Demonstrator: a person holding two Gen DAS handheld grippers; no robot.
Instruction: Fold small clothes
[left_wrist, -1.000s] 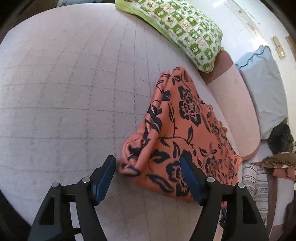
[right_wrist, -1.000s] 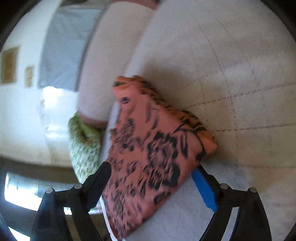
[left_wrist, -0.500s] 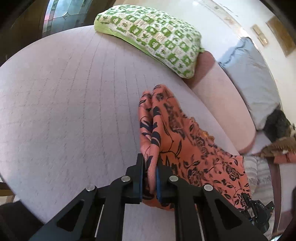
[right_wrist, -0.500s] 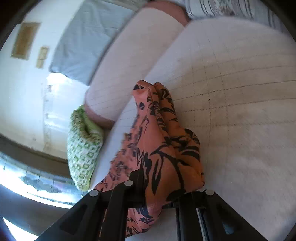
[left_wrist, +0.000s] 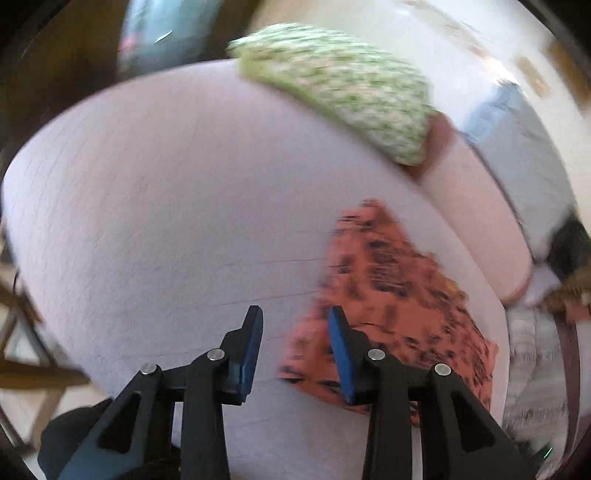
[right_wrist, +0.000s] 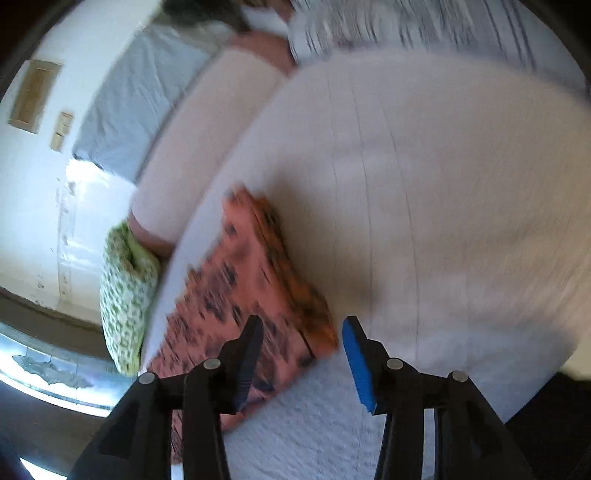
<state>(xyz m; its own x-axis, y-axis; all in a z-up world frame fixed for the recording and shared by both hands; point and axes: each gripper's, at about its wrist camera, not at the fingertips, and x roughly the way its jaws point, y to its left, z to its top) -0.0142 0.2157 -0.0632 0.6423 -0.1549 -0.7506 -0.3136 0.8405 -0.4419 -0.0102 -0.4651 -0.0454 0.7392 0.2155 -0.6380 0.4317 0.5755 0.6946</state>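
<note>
A folded orange cloth with a black flower print (left_wrist: 391, 295) lies on the pale quilted bed (left_wrist: 166, 206). My left gripper (left_wrist: 295, 347) is open and empty, just left of the cloth's near corner, its right finger over the cloth edge. In the right wrist view the same cloth (right_wrist: 243, 295) lies flat. My right gripper (right_wrist: 303, 354) is open and empty, above the cloth's near right corner. Both views are blurred by motion.
A green and white patterned pillow (left_wrist: 340, 88) lies at the bed's far edge, and shows in the right wrist view (right_wrist: 125, 295). A pink bolster (left_wrist: 476, 221) and a grey-blue pillow (left_wrist: 524, 136) lie beyond the cloth. Striped fabric (left_wrist: 532, 362) lies at right.
Both grippers were shut on the orange cloth half a second ago. Now both are open, pulled back from it, and the cloth lies flat on the bed.
</note>
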